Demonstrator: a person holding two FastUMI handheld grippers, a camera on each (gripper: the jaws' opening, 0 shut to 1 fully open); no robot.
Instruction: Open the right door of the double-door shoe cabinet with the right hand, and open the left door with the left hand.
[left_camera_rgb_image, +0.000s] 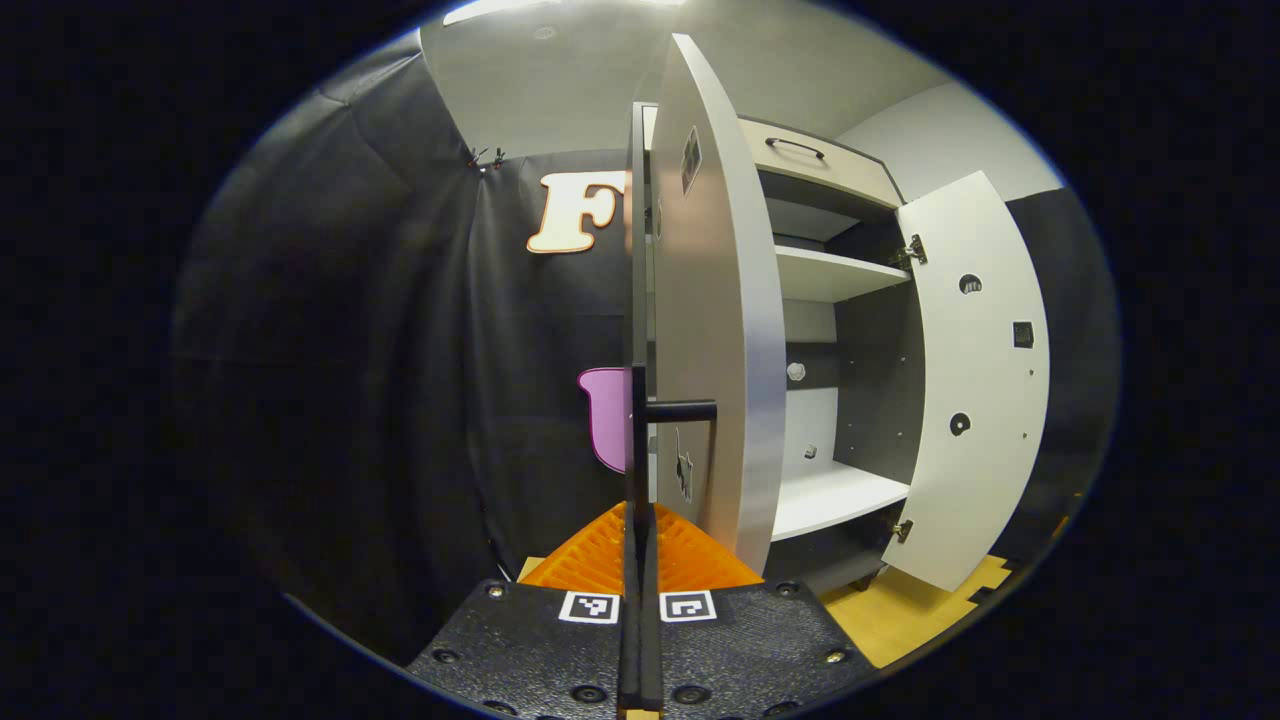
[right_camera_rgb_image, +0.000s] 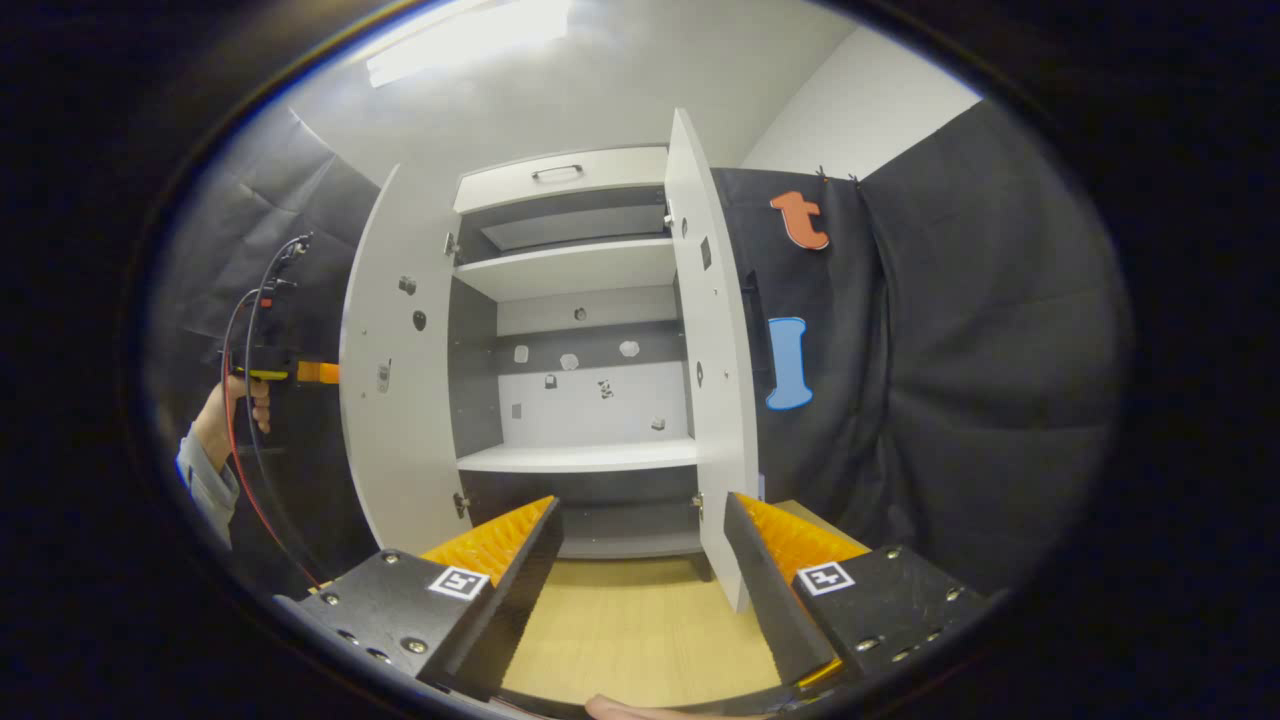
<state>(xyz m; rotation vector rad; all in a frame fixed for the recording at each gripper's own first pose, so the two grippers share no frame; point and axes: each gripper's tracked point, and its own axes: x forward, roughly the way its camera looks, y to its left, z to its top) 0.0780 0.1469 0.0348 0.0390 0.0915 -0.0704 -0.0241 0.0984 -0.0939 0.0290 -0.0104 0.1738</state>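
The shoe cabinet (right_camera_rgb_image: 575, 270) stands with both doors swung wide. In the left gripper view the left door (left_camera_rgb_image: 715, 300) is edge-on just ahead. Its long black handle (left_camera_rgb_image: 637, 300) runs straight down between my left gripper's (left_camera_rgb_image: 638, 520) fingers, which are shut on it. The right door (left_camera_rgb_image: 980, 380) hangs open farther right. In the right gripper view my right gripper (right_camera_rgb_image: 640, 505) is open and holds nothing. It sits a little back from the cabinet, with the right door (right_camera_rgb_image: 715, 350) just beyond its right finger. The left door (right_camera_rgb_image: 395, 370) hides most of the left gripper (right_camera_rgb_image: 295, 372), held by a hand (right_camera_rgb_image: 225, 410).
White shelves (right_camera_rgb_image: 580, 457) inside the cabinet carry nothing. A top drawer (right_camera_rgb_image: 560, 175) with a handle sits above them. The floor (right_camera_rgb_image: 630, 620) before the cabinet is yellow-tan. Black cloth walls close in on both sides. Red and black cables (right_camera_rgb_image: 245, 440) trail from the left gripper.
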